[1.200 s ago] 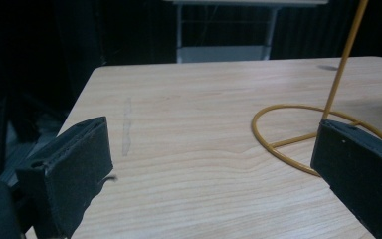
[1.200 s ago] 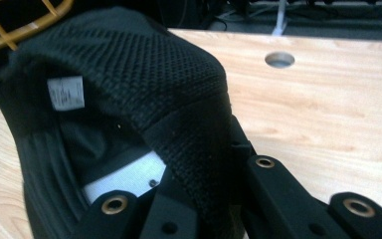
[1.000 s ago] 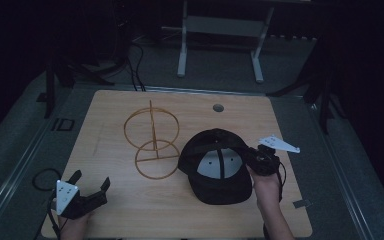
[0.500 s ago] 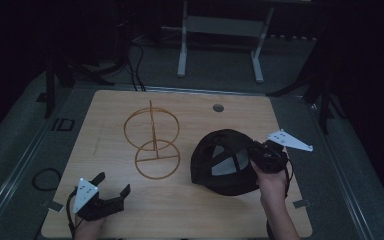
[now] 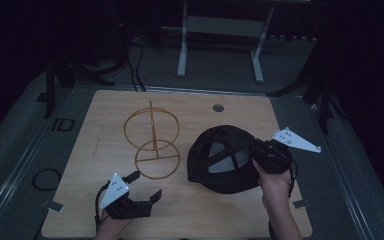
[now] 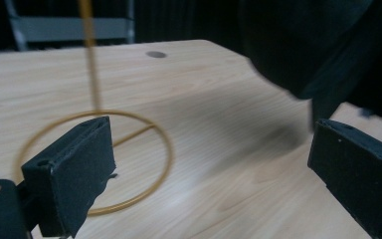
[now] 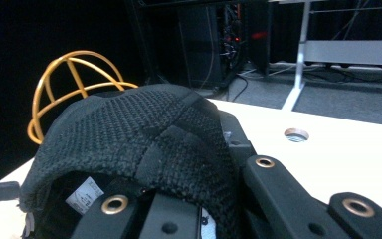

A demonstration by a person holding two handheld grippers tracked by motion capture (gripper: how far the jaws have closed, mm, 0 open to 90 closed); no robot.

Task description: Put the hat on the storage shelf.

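Cap [image 5: 225, 159] and wire stand [image 5: 152, 140] share the wooden table [image 5: 105, 105] in the high view. The right gripper [image 5: 260, 157] is clamped on the cap's near right edge and holds it tilted, opening turned toward the person, off the tabletop or barely touching it; which of the two I cannot tell in the dim light. The gold stand sits just left of the cap, its upright post rising from a flat ring to a higher ring. The left gripper [image 5: 142, 187] hovers low at the near left, jaws spread and empty, pointing toward the stand's base ring. The cap lies to that gripper's right, the stand nearer and ahead of it. So the held cap likely has to travel left and up over the stand's top, and the right hand is the one placed for that.

In the left gripper view the two black jaws stand wide apart with nothing between them. The base ring [image 6: 97, 164] and post lie beyond the left jaw, and the dark cap [image 6: 318, 45] looms blurred at upper right, cut off by the frame.

In the right gripper view the cap's knitted crown [image 7: 144, 134] covers the jaws, hiding the pads, though the grip is plainly closed on fabric. The stand's gold top [image 7: 74, 79] peeks behind.
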